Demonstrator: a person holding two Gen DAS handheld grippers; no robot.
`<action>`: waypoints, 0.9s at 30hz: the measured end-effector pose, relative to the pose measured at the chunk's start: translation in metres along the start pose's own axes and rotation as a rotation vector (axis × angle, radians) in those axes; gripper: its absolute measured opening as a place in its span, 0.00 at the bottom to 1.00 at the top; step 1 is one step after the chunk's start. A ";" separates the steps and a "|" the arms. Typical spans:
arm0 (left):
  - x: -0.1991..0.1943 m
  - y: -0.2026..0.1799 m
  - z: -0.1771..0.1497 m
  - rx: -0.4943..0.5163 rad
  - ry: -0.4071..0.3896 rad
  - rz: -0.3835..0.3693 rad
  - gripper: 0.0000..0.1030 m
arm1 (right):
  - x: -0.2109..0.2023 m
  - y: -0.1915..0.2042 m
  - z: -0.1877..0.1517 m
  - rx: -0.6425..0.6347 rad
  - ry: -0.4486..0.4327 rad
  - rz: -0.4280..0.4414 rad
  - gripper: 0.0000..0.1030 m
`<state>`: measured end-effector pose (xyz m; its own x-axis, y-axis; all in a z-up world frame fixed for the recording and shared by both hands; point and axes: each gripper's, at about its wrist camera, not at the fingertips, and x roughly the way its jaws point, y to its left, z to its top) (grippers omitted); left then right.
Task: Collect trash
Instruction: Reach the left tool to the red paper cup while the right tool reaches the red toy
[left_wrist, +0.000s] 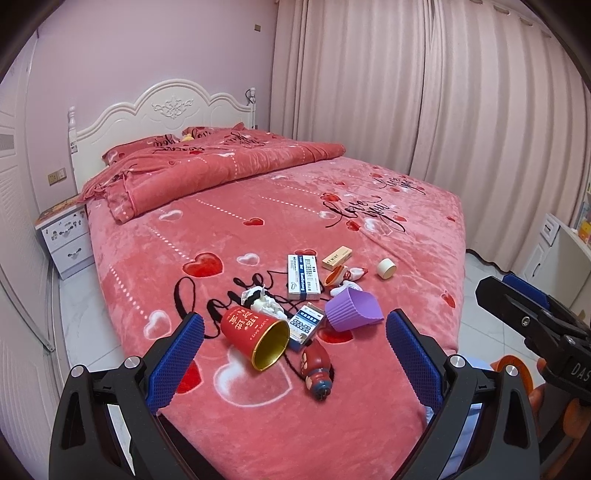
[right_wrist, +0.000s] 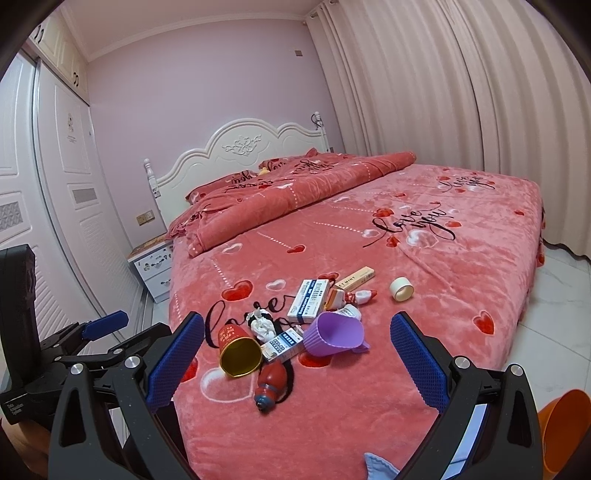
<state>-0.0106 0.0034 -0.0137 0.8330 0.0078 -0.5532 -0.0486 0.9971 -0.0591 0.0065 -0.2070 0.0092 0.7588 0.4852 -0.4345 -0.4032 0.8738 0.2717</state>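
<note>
Left gripper (left_wrist: 294, 349): fingers spread wide apart, nothing between them, hovering over the foot of the bed (left_wrist: 369, 406).
Right gripper (right_wrist: 297, 354): fingers likewise wide apart and empty, over the same end of the bed.

Items on the bedspread, all ahead of the fingertips:
- Red paper cup (left_wrist: 255, 338), on its side, gold mouth toward the camera; just ahead of the left gripper's left finger (left_wrist: 177, 360).
- Small red bottle-shaped toy (left_wrist: 317, 369), lying nearest the grippers, touching the cup's rim area.
- Small blue-and-white box (left_wrist: 304, 325), between cup and purple cup.
- Purple ribbed cup (left_wrist: 354, 308), tipped on its side, nearer the right finger (left_wrist: 413, 358).
- Crumpled white paper with black cord (left_wrist: 264, 302), beyond the red cup.
- Larger white-and-blue medicine box (left_wrist: 303, 277), further ahead.
- Tan box marked "MINT" (left_wrist: 337, 257), beyond it.
- Tape roll (left_wrist: 386, 268), well apart to the right.
- Red-and-white wrappers (left_wrist: 345, 277), possibly small packets; detail unclear.

Orange bin (right_wrist: 565, 428): on the floor, right of the right gripper's fingers.
</note>
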 end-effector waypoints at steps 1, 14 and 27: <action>-0.001 0.000 0.001 0.004 0.001 -0.003 0.94 | -0.001 0.001 0.001 -0.001 0.001 0.004 0.96; 0.006 -0.001 0.012 0.092 0.047 -0.026 0.94 | 0.005 0.002 0.018 -0.043 0.041 0.122 0.96; 0.047 0.007 0.015 0.202 0.189 -0.077 0.94 | 0.045 -0.016 0.018 -0.048 0.129 0.156 0.96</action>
<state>0.0361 0.0116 -0.0276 0.7113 -0.0636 -0.7000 0.1374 0.9893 0.0497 0.0561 -0.2000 0.0010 0.6149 0.6122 -0.4971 -0.5369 0.7867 0.3048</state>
